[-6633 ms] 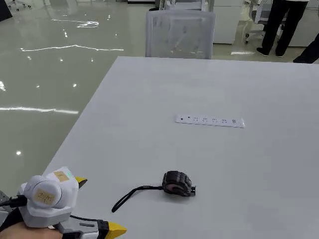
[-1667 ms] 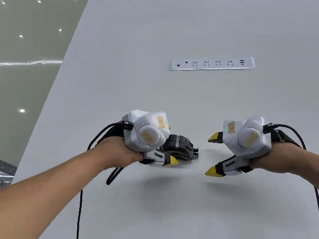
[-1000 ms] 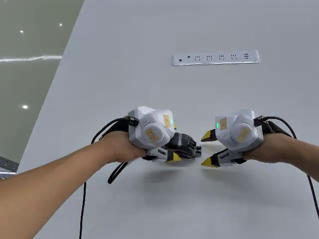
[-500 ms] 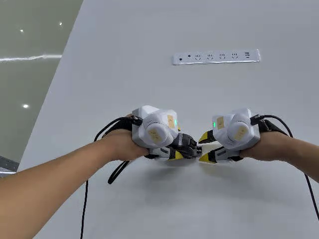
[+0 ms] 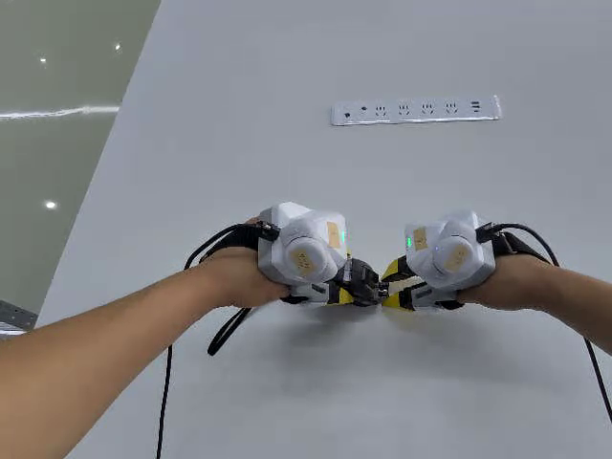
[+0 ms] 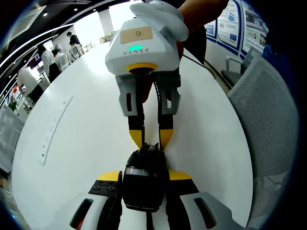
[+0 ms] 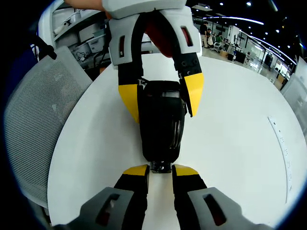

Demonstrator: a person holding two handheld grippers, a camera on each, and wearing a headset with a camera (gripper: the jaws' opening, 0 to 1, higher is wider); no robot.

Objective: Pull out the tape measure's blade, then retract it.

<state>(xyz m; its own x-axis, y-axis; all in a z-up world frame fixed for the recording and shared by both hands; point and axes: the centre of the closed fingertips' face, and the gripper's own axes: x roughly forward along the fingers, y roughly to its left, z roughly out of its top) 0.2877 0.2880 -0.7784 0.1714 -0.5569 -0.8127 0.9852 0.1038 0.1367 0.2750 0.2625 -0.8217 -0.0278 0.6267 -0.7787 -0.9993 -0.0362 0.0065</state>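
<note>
In the head view, two hands are holding the grippers tip to tip over the lower middle of the white table. The black tape measure is sitting between them, close to the tabletop. The left gripper is reaching in from the left of the frame and the right gripper from the right. A white power strip is lying flat well apart from them, toward the upper middle. The glossy floor is showing along the left edge.

In the left gripper view, the left gripper is clamping the case of the tape measure at the bottom centre, with a yellow-tipped finger pressing each side. The right gripper is coming down from the top, its two tips standing narrow on either side of the case's front end. A mesh chair is filling the right side of the frame.

In the right gripper view, the tape measure is lying in the centre, with the left gripper gripping its body from above. At the bottom, the right gripper is bracketing the small metal tab at the blade's end. Its fingers are narrow and just beside the tab, but I cannot tell whether they are actually pinching it. The blade is sitting inside the case.
</note>
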